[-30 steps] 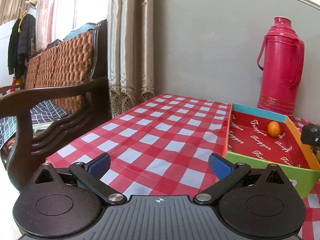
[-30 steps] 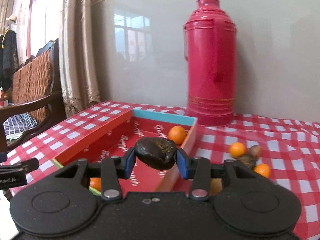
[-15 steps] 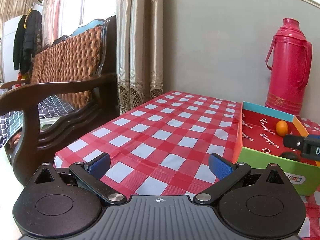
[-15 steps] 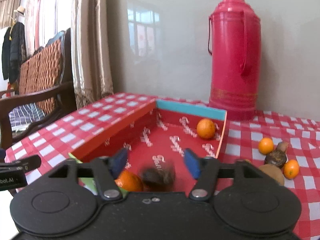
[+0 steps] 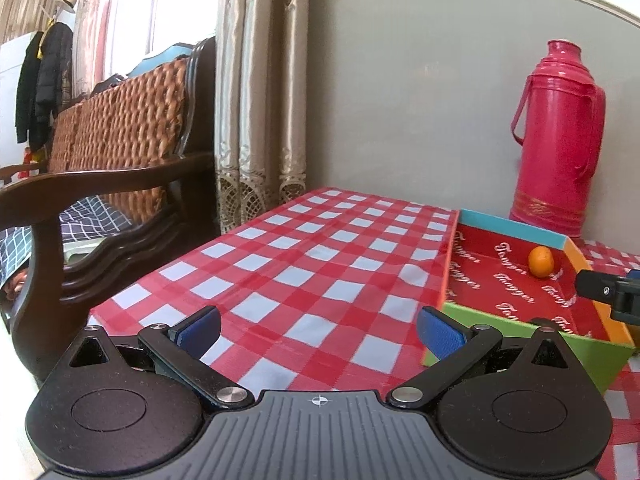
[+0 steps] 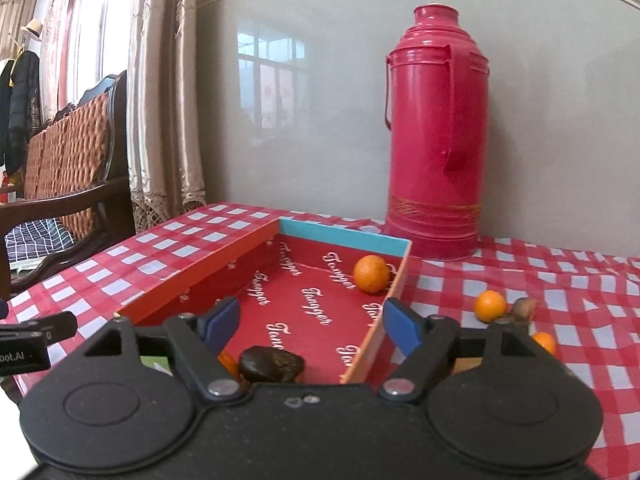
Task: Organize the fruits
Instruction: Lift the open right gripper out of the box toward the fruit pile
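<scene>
The left tongs (image 5: 318,330) hang spread wide and empty over the near left edge of a table (image 5: 304,256) covered in red-and-white check, with nothing between their blue pads (image 5: 440,338). To their right a shallow cardboard box (image 6: 340,236), red-lined with white script lettering and walled in orange, turquoise and green, sits toward the table's back edge. The right tongs (image 6: 310,326) are poised over the box's near end, released and gripping nothing. Below them, on the box floor at the near end, lies a dark, wrinkled, brown-black fruit (image 6: 271,364), lumpy and oval; its kind cannot be told. A sliver of an orange fruit (image 6: 229,362) shows just left of it, touching or nearly so, mostly hidden by the tongs. A small round tangerine (image 6: 371,274) rests in the box's far right corner against the orange wall. Outside the box, toward the table's right side, two more tangerines (image 6: 489,306) lie near a small brownish fruit (image 6: 525,307), partly hidden behind the right tongs. A tall pink-red thermos flask (image 6: 438,136) stands upright at the table's back edge, just behind the box's far right corner.
</scene>
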Demonstrator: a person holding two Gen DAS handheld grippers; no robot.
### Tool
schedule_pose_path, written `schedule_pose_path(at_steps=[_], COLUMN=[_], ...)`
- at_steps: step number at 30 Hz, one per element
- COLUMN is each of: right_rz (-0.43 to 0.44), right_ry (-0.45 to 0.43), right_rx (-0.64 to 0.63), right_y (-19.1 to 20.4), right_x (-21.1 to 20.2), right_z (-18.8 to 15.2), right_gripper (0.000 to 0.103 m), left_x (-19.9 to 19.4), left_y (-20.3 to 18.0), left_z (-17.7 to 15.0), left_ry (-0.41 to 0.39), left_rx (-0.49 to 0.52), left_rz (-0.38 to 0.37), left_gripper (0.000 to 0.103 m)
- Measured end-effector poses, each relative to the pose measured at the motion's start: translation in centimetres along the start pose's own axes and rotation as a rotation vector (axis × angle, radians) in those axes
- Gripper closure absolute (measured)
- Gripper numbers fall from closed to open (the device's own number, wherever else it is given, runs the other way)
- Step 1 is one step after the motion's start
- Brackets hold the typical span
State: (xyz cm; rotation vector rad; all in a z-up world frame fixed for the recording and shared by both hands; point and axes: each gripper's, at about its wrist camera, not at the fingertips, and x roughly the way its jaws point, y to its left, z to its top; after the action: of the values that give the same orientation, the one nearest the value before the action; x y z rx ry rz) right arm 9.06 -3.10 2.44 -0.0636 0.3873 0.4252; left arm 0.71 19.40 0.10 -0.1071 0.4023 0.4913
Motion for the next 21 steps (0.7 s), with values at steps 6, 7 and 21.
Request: schedule_pose_path(at_steps=[6, 7, 21], right_rz=[-0.033, -0.038, -0.121], right_ry=[-0.006, -0.004, 0.000], right_rx=[0.002, 0.002, 0.020], right_y=[-1.5, -1.8, -7.1], right_x=[-0.8, -0.9, -2.7], right_z=[0.0, -0.1, -1.0], right_gripper=[0.030, 0.030, 0.027], left_x=[-0.4, -0.5, -1.3], left_y=[-1.6, -1.9, -6.8], left_z=[0.2, 0.2, 0.6], left_ry=[-0.017, -0.018, -0.033], left_rx=[0.001, 0.004, 0.025], left_rz=[-0.029, -0.034, -0.119], left_gripper=[0.000, 0.000, 0.000])
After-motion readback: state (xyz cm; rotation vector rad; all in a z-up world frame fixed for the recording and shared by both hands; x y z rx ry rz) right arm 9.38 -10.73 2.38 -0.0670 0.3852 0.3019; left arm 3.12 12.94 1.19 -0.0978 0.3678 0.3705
